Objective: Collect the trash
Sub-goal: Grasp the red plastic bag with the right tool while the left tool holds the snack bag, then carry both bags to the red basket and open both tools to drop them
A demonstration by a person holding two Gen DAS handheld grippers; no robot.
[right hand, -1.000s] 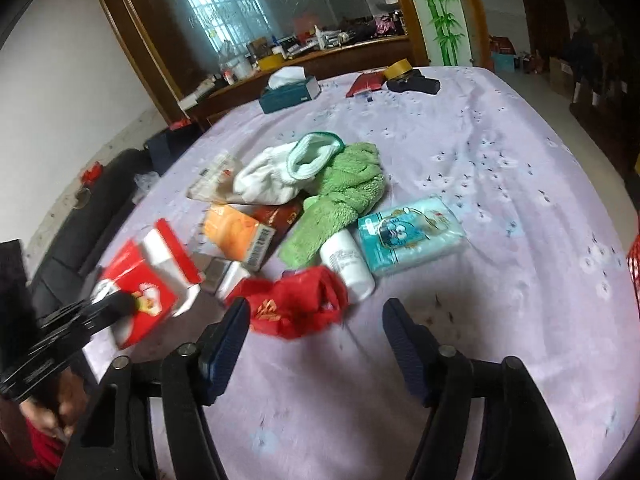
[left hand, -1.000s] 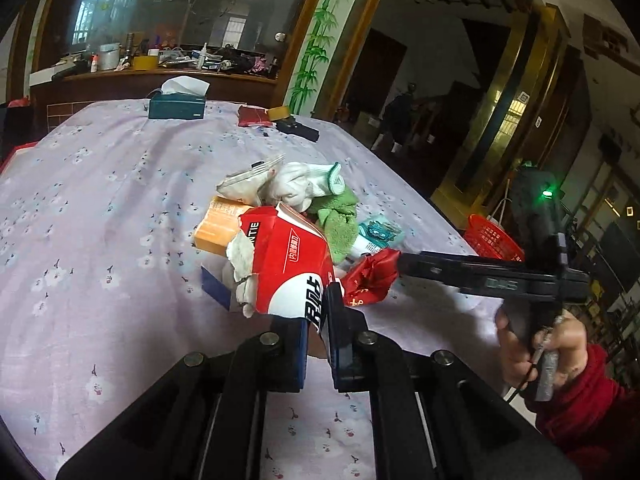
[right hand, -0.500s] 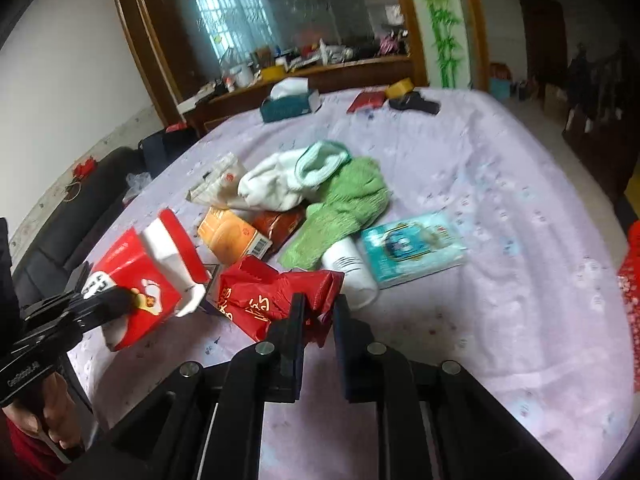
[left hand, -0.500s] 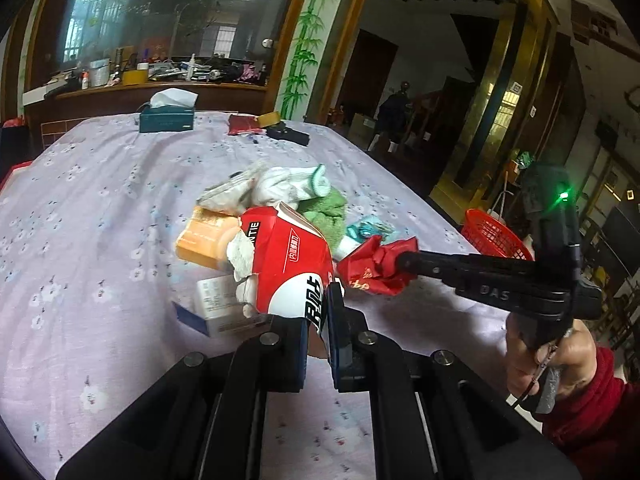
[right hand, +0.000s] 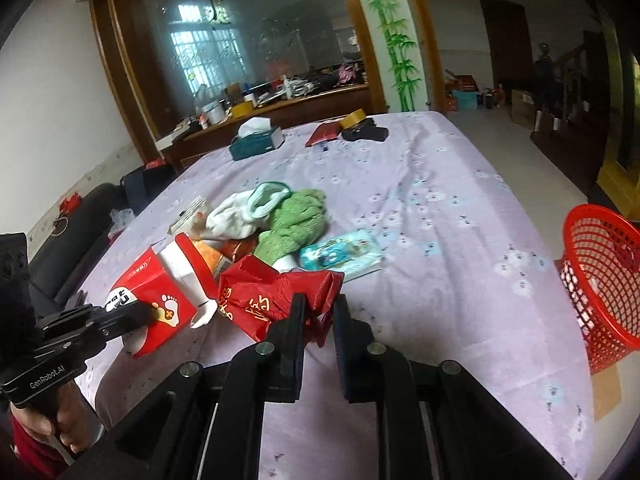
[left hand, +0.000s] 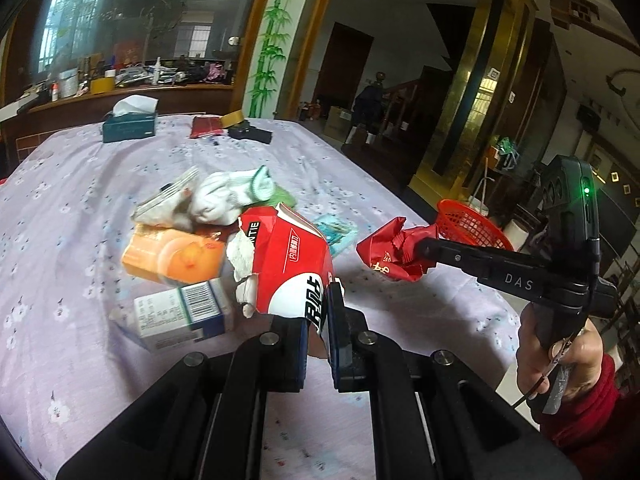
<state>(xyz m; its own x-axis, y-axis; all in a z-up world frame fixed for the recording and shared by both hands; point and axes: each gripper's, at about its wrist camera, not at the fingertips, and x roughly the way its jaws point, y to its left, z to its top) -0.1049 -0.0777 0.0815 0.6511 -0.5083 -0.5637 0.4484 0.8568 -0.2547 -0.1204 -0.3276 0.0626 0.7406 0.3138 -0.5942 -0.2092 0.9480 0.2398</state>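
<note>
My left gripper (left hand: 318,320) is shut on a torn red and white carton (left hand: 288,264) and holds it above the table; the carton also shows in the right wrist view (right hand: 160,292). My right gripper (right hand: 318,312) is shut on a crumpled red wrapper (right hand: 276,296), lifted off the cloth; the wrapper also shows in the left wrist view (left hand: 394,252). A red mesh basket (right hand: 600,276) stands off the table's right edge, also seen in the left wrist view (left hand: 468,228).
On the lilac tablecloth (right hand: 440,200) lie a white sock (right hand: 240,216), a green cloth (right hand: 296,224), a teal wipes pack (right hand: 344,254), an orange box (left hand: 172,254) and a white and blue box (left hand: 184,316). A tissue box (right hand: 256,142) sits far back.
My right gripper closed on the red wrapper and lifted it off the table toward the right. My left gripper kept its hold on the carton and rose a little.
</note>
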